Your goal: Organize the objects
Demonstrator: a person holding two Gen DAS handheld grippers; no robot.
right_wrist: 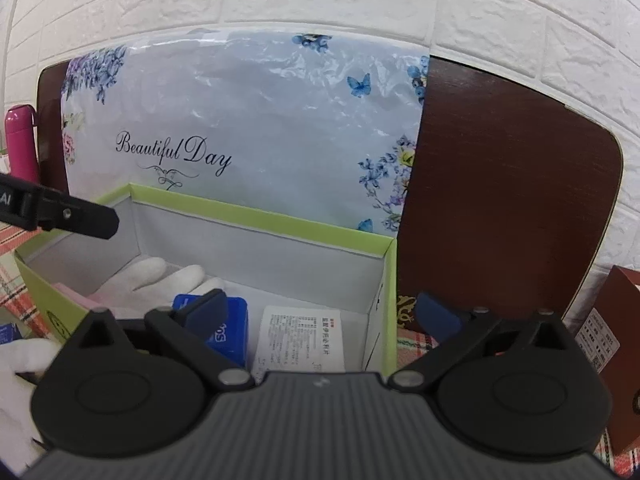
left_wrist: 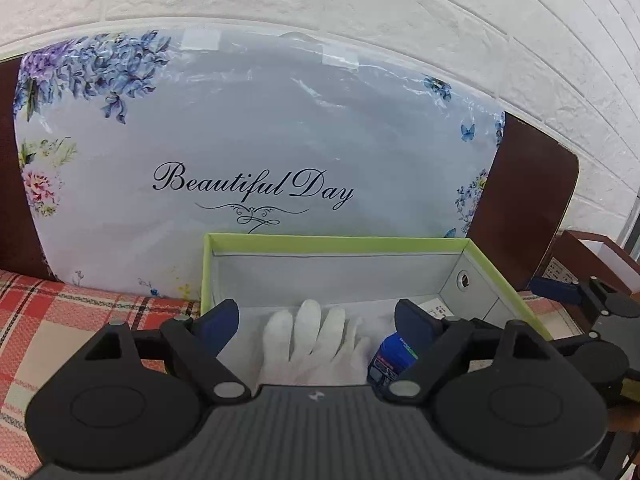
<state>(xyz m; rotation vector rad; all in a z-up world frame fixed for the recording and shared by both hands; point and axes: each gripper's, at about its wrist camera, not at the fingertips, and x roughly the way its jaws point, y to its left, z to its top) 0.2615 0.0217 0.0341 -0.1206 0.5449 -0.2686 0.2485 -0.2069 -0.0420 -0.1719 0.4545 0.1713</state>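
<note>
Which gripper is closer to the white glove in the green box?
Left. The left gripper hangs right over the white glove, jaws open on either side of it. The right gripper sits further right, over the white leaflet, past the blue box.

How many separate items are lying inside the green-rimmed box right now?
3 clearly visible in the green-rimmed box: a white glove at left, a blue packet in the middle, a white printed card at right. A pink edge beside the glove may be a fourth; grippers hide the near part.
</note>
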